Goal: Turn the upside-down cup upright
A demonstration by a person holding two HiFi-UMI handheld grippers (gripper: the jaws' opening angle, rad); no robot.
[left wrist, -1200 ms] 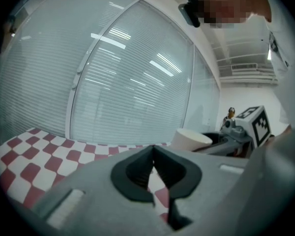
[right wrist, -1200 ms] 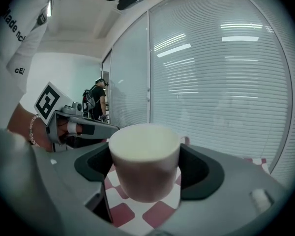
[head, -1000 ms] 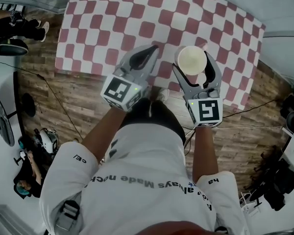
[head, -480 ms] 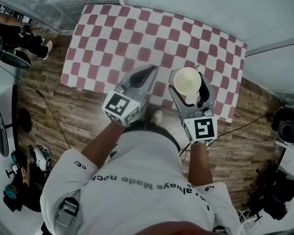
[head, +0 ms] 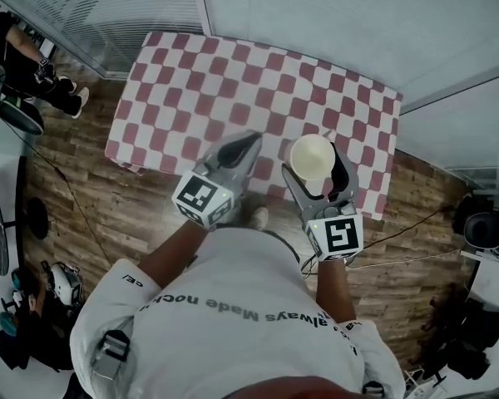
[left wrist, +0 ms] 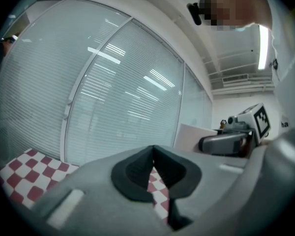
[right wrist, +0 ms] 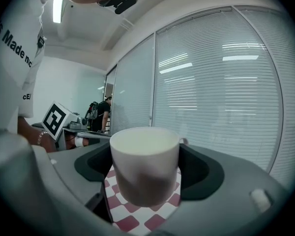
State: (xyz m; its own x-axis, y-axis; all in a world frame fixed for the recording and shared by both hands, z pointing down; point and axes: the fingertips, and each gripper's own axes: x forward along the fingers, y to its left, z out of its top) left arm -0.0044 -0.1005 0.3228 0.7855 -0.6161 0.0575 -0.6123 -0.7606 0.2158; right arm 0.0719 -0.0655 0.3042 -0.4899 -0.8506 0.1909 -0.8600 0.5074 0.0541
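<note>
Right gripper [head: 318, 166] pinches the cup [right wrist: 144, 170] by its sides. The cup is pale cream and smooth, wide end up, with a small nub near the rim. It hangs over the table's [head: 224, 73] near edge, toward the right corner. Left gripper [head: 246, 143], just beside, is pressed together with nothing in it. Open checkered top ahead, and blinds [head: 133, 7] run behind the far edge.

A red-and-white checkered cloth [head: 224, 90] covers the table [head: 381, 98], which stands on a wood-plank floor [head: 91, 198].

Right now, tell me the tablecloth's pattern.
The tablecloth is red-and-white checked; head view shows it best.
</note>
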